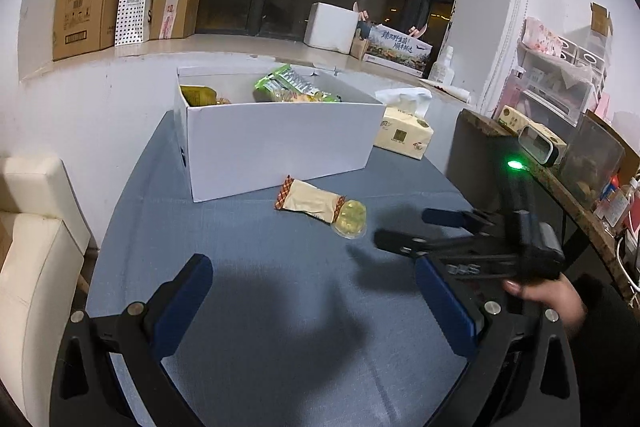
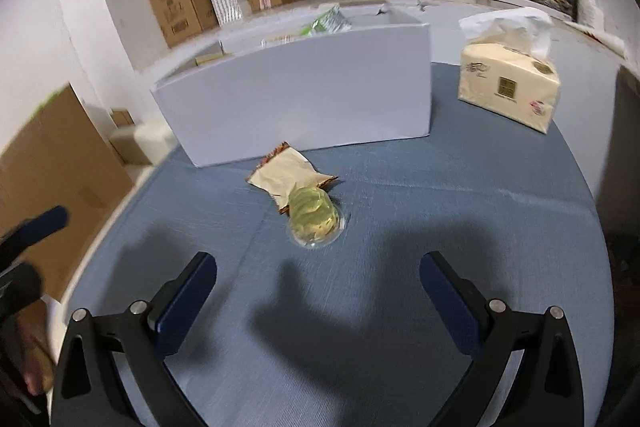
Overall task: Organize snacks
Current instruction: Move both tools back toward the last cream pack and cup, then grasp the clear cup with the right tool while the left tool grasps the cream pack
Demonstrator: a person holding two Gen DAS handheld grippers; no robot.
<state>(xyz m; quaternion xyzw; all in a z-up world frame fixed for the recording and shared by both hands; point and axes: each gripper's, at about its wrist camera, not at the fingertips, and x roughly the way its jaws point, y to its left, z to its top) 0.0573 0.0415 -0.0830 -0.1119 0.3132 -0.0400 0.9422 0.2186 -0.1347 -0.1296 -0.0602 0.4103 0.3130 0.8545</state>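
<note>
Left gripper (image 1: 312,291): released, fingers spread wide and empty, low centre of the left wrist view above the blue tablecloth (image 1: 260,307).
Right gripper (image 2: 318,287): released too, holding nothing, low centre of its own view; in the left wrist view it enters from the right edge, held by a hand (image 1: 552,297).
Beige snack packet (image 2: 284,173): flat on the cloth at frame centre, just in front of the white box (image 2: 304,91).
Clear jelly cup (image 2: 314,217): touching the packet's near end, overlapping it.
Box contents: green snack packs (image 1: 292,87) and a yellow packet (image 1: 198,95), upper centre.
Tissue pack (image 2: 508,83): upper right, beside the box.
</note>
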